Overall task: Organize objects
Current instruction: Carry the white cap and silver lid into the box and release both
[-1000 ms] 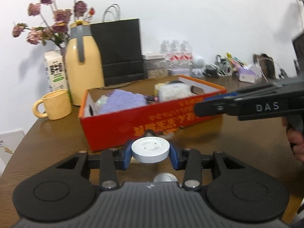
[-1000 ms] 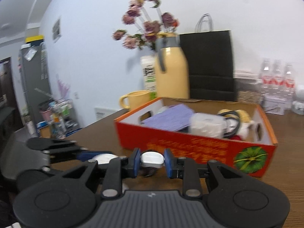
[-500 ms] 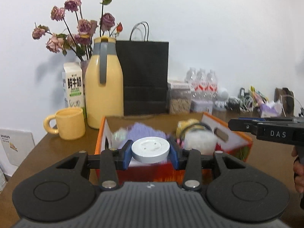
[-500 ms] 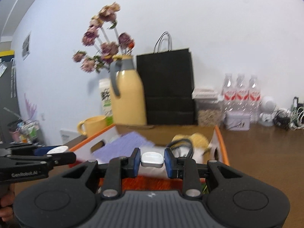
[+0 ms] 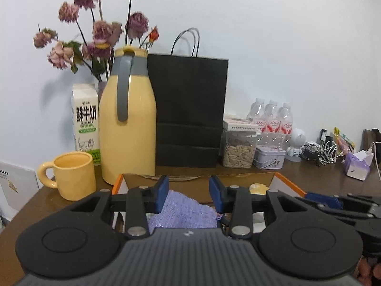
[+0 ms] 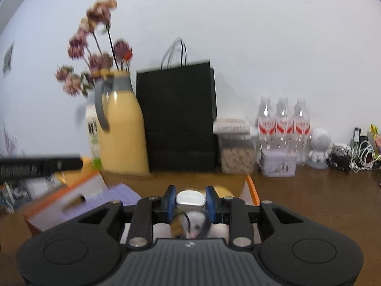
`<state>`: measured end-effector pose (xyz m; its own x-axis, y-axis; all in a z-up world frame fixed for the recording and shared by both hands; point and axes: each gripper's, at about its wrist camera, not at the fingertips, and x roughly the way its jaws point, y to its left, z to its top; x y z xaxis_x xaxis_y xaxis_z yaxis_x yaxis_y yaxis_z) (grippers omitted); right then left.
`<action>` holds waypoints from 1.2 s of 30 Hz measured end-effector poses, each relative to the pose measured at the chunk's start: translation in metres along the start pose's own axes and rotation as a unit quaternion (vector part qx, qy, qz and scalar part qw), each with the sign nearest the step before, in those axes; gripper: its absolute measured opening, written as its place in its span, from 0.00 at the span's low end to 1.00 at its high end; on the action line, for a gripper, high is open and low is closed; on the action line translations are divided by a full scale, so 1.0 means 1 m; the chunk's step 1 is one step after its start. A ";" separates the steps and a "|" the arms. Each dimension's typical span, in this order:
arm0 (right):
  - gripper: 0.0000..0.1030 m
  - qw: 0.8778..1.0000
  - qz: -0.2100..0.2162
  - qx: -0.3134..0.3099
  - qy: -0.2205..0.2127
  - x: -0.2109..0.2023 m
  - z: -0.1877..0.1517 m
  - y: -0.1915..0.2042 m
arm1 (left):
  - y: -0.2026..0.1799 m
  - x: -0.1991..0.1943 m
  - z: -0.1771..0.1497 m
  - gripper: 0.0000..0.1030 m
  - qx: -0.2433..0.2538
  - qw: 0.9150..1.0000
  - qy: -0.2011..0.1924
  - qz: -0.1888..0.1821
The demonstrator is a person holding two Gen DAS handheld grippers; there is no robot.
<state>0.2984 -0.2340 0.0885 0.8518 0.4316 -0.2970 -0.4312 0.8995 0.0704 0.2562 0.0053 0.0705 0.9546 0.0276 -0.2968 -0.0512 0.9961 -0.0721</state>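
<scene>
My left gripper [image 5: 188, 196] is open and empty, above the orange cardboard box [image 5: 289, 184], over a purple cloth [image 5: 183, 211] lying in it. The white round disc it held is not in view. My right gripper [image 6: 190, 203] is shut on a small white rounded case [image 6: 190, 199] and holds it over the same box [image 6: 250, 190], above cluttered items inside. The right gripper shows at the right edge of the left wrist view [image 5: 333, 202]; the left gripper shows as a black bar at the left of the right wrist view [image 6: 40, 165].
Behind the box stand a yellow thermos jug [image 5: 127, 124], a black paper bag [image 5: 188, 112], a yellow mug [image 5: 71, 175], a milk carton [image 5: 85, 121], dried flowers [image 5: 95, 31], a seed jar [image 5: 239, 146], water bottles [image 5: 271, 119], a tin [image 5: 269, 159] and cables [image 5: 326, 150] on the brown table [image 6: 309, 195].
Both grippers moved forward over the box. My left gripper opened and the white round disc it held is gone from its jaws. The right gripper still holds the white case.
</scene>
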 end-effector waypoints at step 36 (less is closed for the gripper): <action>1.00 0.998 -0.035 -0.010 -0.050 -0.038 -0.019 0.003 | 0.027 -0.046 -0.042 1.00 -0.024 0.999 0.016 0.041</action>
<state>0.2587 -0.2493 0.0817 0.9050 0.3739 -0.2031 -0.3753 0.9263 0.0330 0.1985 0.0278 0.0420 0.9370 0.1061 -0.3329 -0.1438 0.9855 -0.0906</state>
